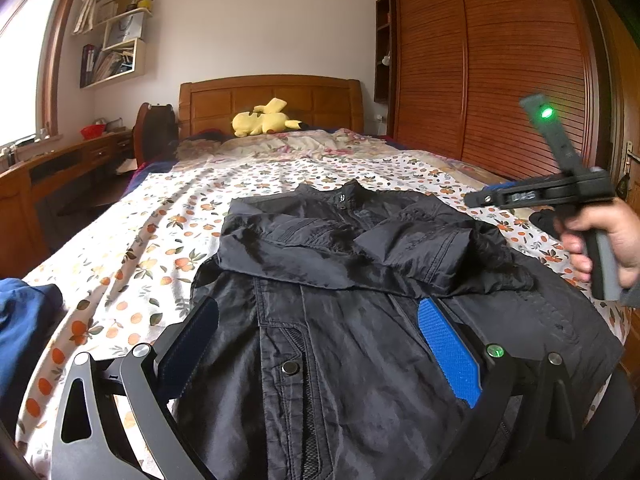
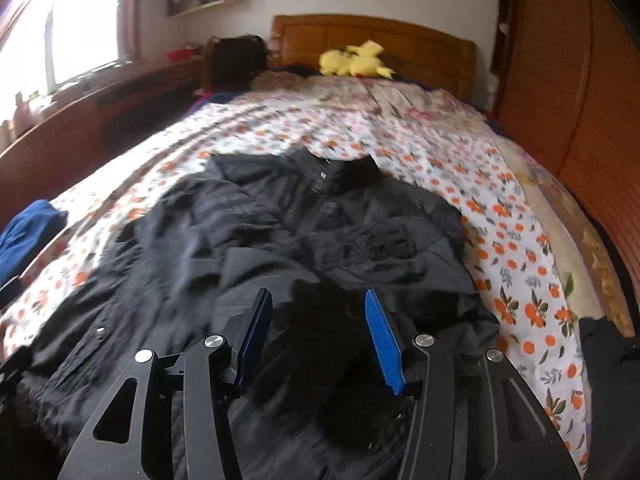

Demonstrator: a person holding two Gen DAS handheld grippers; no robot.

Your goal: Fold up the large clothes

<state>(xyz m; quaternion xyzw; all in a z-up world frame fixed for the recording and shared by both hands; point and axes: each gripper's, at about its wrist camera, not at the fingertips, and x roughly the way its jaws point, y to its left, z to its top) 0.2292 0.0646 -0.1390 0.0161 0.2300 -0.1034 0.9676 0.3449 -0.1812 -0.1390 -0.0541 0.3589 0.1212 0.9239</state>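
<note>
A black jacket [image 1: 352,360] lies flat on the flowered bed sheet [image 1: 132,248], collar toward the headboard, both sleeves folded across its chest. My left gripper [image 1: 320,308] hovers over the jacket's lower front with its blue pads wide apart and nothing pinched between them. In the left wrist view a hand [image 1: 612,244] holds my right gripper [image 1: 476,200] above the jacket's right shoulder. In its own view, which is blurred, the right gripper [image 2: 318,298] stands open over the dark cloth of the jacket [image 2: 280,232], pads clear of the fabric.
A yellow plush toy [image 1: 262,118] rests by the wooden headboard [image 1: 272,98]. A blue garment [image 1: 24,320] lies at the bed's left edge and a dark item [image 2: 608,344] at its right edge. A slatted wardrobe [image 1: 500,60] stands on the right, a desk [image 1: 60,168] on the left.
</note>
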